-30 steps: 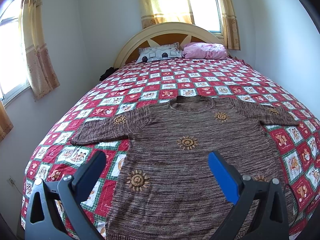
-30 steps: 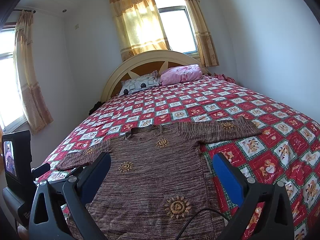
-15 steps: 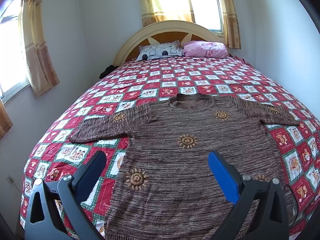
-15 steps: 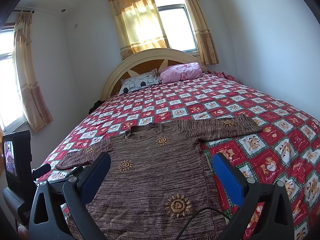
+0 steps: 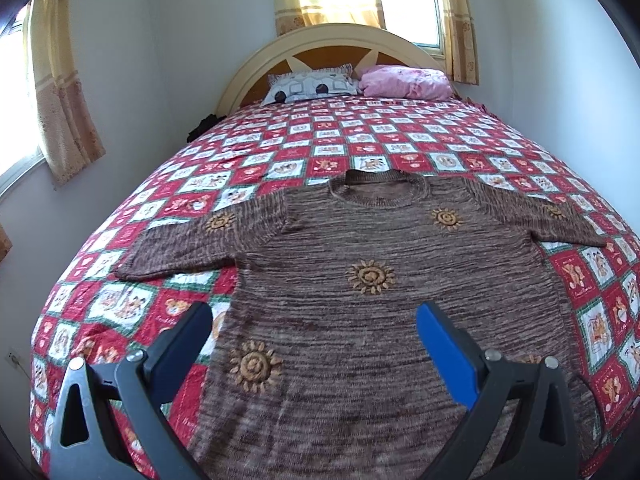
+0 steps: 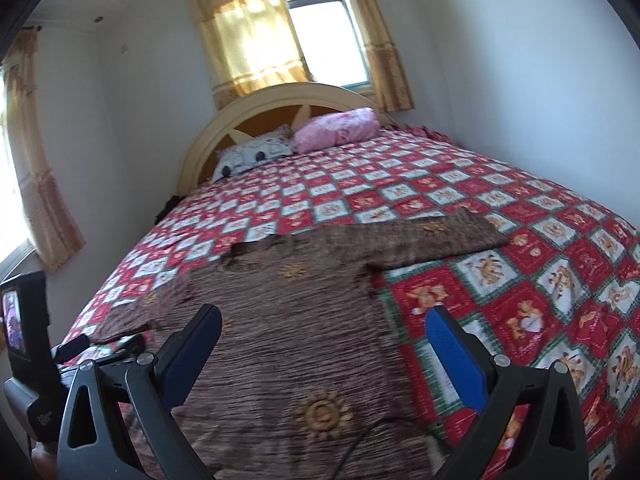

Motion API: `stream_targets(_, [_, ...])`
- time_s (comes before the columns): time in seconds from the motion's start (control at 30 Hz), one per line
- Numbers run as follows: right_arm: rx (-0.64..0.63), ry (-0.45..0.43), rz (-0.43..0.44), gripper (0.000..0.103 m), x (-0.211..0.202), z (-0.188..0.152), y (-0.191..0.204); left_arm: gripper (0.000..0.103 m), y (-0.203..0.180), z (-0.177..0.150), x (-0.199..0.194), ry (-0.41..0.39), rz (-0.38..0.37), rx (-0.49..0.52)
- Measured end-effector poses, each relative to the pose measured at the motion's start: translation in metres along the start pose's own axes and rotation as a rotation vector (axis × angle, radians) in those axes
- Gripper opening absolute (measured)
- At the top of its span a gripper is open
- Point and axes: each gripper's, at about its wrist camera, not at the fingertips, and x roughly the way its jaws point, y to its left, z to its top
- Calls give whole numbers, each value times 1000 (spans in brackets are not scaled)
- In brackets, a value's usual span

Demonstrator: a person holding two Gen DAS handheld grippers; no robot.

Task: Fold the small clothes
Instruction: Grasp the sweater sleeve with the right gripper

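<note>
A brown knitted sweater (image 5: 372, 280) with orange sun motifs lies flat and face up on the bed, collar toward the headboard, both short sleeves spread out. My left gripper (image 5: 316, 340) hangs open over its lower body, nothing between the blue pads. In the right wrist view the same sweater (image 6: 288, 320) looks blurred, and its right sleeve (image 6: 436, 240) reaches out over the quilt. My right gripper (image 6: 324, 344) is open above the sweater's right side edge and holds nothing.
A red, white and green patchwork quilt (image 5: 400, 148) covers the bed. Two pillows (image 5: 400, 80) lean on the arched headboard (image 5: 328, 40). Walls close in on both sides. The other gripper's camera unit (image 6: 28, 344) shows at the left, and a black cable (image 6: 360, 440) lies over the sweater's hem.
The right gripper has swung to the right and tilted, so the sweater now sits further left and blurred in its view. The left gripper moved a little forward over the sweater. Both stayed open.
</note>
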Motion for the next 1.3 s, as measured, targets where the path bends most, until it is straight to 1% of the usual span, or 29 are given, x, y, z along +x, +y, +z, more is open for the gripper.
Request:
stream_targets(0.1, [86,9,-57,102,11,11,-38,103,8,1,21,29,-17,-14])
stream_targets(0.23, [184,-13,-201,102,26,32,-102,103,22,7,54,87,-23,-76])
stream_targets(0.27, [196,-15,-218,102,29,35,-112,103,24,8,61,92,-15,-88])
stream_targets(0.37, [221,16,-243,101,53,57,-152,103,28,14,82,103,22,-106])
stream_targets(0.4, [227,28,-245,101,62,63,-160,103,29,15,89,106,33,-108])
stream_targets(0.43, [234,42,-239,97,73,69,-167,103,30,16,94,106,41,-110])
stream_targets(0.47, [244,62,-232,90,85,77,-174,103,31,18,99,106,51,-113])
stream_targets(0.5, [251,84,-227,87,99,84,-181,103,32,19,104,108,59,-120])
stream_targets(0.53, [253,103,-217,83,112,92,-187,103,34,20,109,110,64,-130])
stream_targets(0.6, [255,124,-203,83,135,102,-196,103,38,20,119,124,69,-156])
stream_targets(0.7, [256,161,-257,83,169,108,-207,103,38,17,132,158,75,-166])
stream_targets(0.77, [250,205,-276,83,191,108,-212,103,35,16,141,177,82,-156])
stream_targets(0.83, [235,225,-290,83,205,106,-215,103,34,17,147,183,84,-149])
stream_targets(0.93, [203,247,-316,83,222,105,-214,103,29,25,154,183,84,-146])
stream_targets(1.03, [181,266,-323,83,232,103,-210,103,22,39,162,170,77,-147])
stream_targets(1.2, [145,288,-360,83,245,101,-210,103,-3,62,173,148,98,-81])
stream_targets(1.3, [153,305,-372,83,254,98,-214,103,-12,70,178,149,74,-72])
